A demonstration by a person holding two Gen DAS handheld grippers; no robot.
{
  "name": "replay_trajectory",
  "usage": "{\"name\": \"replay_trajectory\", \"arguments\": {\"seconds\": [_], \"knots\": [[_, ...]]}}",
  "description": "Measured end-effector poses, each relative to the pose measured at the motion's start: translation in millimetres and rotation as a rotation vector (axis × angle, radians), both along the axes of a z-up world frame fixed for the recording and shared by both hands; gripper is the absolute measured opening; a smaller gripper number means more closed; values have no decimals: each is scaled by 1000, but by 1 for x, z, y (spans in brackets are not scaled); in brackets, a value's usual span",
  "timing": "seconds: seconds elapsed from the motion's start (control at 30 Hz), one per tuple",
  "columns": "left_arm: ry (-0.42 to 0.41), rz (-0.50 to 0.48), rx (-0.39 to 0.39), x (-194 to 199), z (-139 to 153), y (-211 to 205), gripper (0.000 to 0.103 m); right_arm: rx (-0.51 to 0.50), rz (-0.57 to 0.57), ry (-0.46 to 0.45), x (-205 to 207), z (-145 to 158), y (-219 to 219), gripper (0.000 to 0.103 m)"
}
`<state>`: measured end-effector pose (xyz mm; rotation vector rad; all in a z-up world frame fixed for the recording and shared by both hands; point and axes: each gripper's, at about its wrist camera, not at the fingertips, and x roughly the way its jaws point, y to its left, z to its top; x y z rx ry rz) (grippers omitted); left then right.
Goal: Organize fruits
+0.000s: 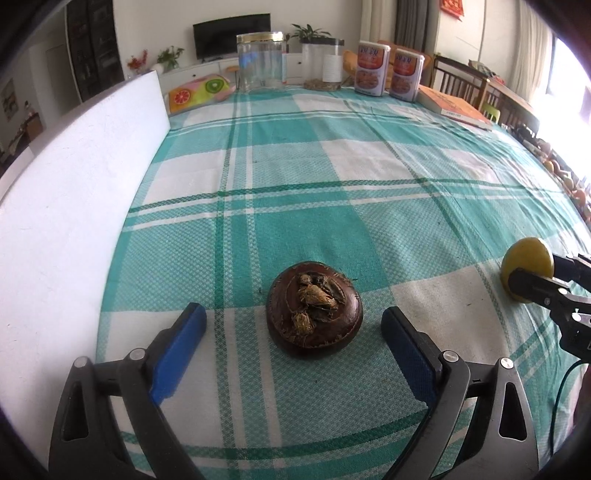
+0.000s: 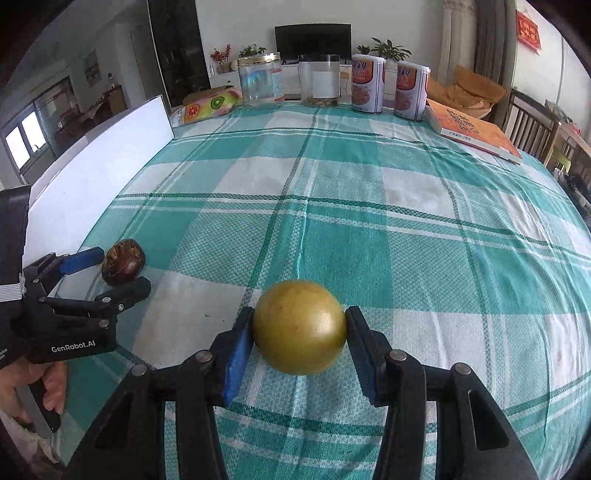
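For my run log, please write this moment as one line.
left gripper: open, astride mangosteen, not touching | right gripper: shut on yellow round fruit | both over checked tablecloth

Woven cloth (image 2: 369, 221), smooth-skinned yellow fruit (image 2: 300, 326)

A home, the living and dining room. A flat television (image 2: 313, 40) stands on a low white cabinet (image 1: 258, 66) among potted plants (image 2: 390, 48). Wooden dining chairs (image 2: 532, 125) stand to the right, by curtains (image 1: 410, 22). The bench has a green checked tablecloth (image 1: 332, 177), with jars (image 2: 259, 79), food tins (image 2: 367, 84) and a book (image 2: 476, 129) along its far edge.
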<state>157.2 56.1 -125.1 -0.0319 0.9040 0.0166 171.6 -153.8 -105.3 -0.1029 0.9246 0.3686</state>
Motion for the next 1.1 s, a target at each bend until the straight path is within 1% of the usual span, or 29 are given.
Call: {"name": "replay_trajectory", "arguments": {"seconds": [0.03, 0.1, 0.2, 0.27, 0.3, 0.33, 0.37, 0.4, 0.47, 0.53, 0.6, 0.7, 0.73, 0.77, 0.83, 0.9, 0.93, 0.97, 1.0, 1.1], "knots": [[-2, -14, -21, -1, 1, 2, 96, 22, -13, 6, -2, 0, -3, 50], [13, -45, -55, -1, 4, 6, 96, 30, -20, 19, -1, 1, -6, 50], [26, -57, -105, 0, 8, 9, 94, 1, -4, 23, 1, 3, -4, 50], [19, -64, -122, 1, 8, 8, 93, -10, -4, 20, 6, 5, -1, 49], [14, -70, -118, 1, 8, 6, 85, -6, -5, 28, 7, 5, -1, 49], [6, -73, -95, 2, 9, 3, 65, 0, -13, 36, 7, 5, -1, 49], [4, -85, -69, 3, 10, 0, 52, 15, -18, 47, 6, 6, -3, 49], [8, -99, -56, 4, 10, -2, 48, 37, -23, 55, 5, 7, -4, 49], [12, -88, -76, 3, 11, 1, 47, 71, -35, 65, -2, 9, -8, 49], [30, -78, -132, -6, 18, 6, 47, 99, -44, 89, -10, 11, -10, 49], [36, -98, -255, -27, 36, 12, 47, 146, -41, 126, -16, 14, -10, 49], [32, -151, -419, -68, 75, 23, 47, 213, 10, 163, -25, 27, 9, 49], [15, -156, -452, -80, 90, 32, 47, 233, 44, 166, -28, 34, 21, 49], [-9, -150, -470, -92, 106, 44, 47, 250, 79, 165, -31, 42, 35, 49], [-68, -99, -462, -108, 134, 76, 47, 283, 168, 157, -36, 61, 72, 49], [-108, -9, -421, -117, 152, 116, 47, 306, 272, 142, -43, 80, 116, 49], [-116, 40, -389, -117, 156, 136, 47, 314, 328, 139, -48, 89, 139, 49], [-115, 98, -350, -115, 156, 156, 47, 320, 385, 139, -52, 97, 162, 49], [-92, 154, -316, -109, 152, 176, 47, 323, 443, 141, -59, 103, 185, 49], [5, 255, -261, -80, 127, 223, 47, 280, 593, 129, -81, 112, 249, 49]]}}
